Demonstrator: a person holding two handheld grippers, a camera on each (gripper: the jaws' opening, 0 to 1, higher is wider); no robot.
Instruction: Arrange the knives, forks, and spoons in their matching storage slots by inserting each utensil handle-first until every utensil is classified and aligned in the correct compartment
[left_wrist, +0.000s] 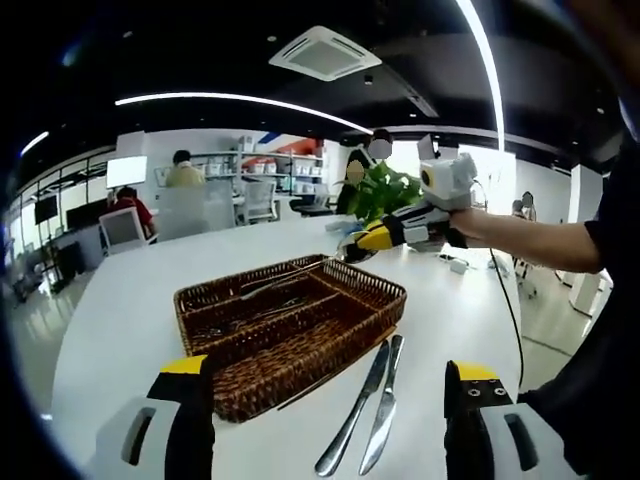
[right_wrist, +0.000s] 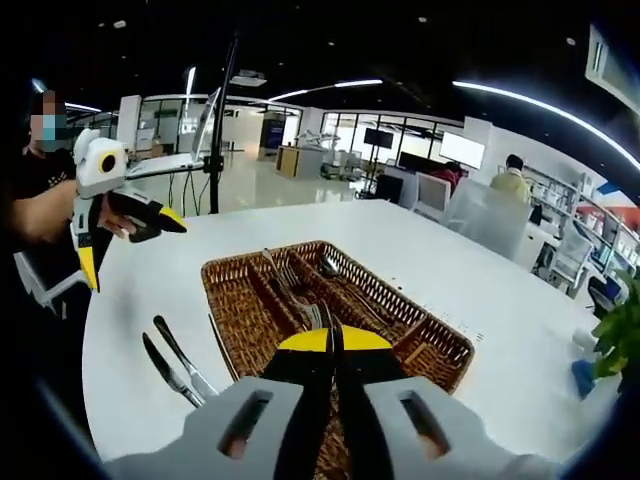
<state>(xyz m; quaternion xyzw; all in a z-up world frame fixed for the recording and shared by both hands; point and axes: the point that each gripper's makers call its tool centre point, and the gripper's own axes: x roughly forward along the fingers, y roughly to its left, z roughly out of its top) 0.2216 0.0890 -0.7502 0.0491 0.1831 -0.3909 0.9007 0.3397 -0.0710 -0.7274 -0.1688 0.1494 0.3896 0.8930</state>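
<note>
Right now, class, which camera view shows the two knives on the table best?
The left gripper view: the two knives lie close, side by side, whole, beside the wicker tray. The right gripper view shows them smaller and darker, at the left.

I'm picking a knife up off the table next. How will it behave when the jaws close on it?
The two knives look like polished metal lying flat on the smooth white table, so probably stiff but slippery, and hard to get under. A push would likely slide or spin one rather than roll it.
</note>
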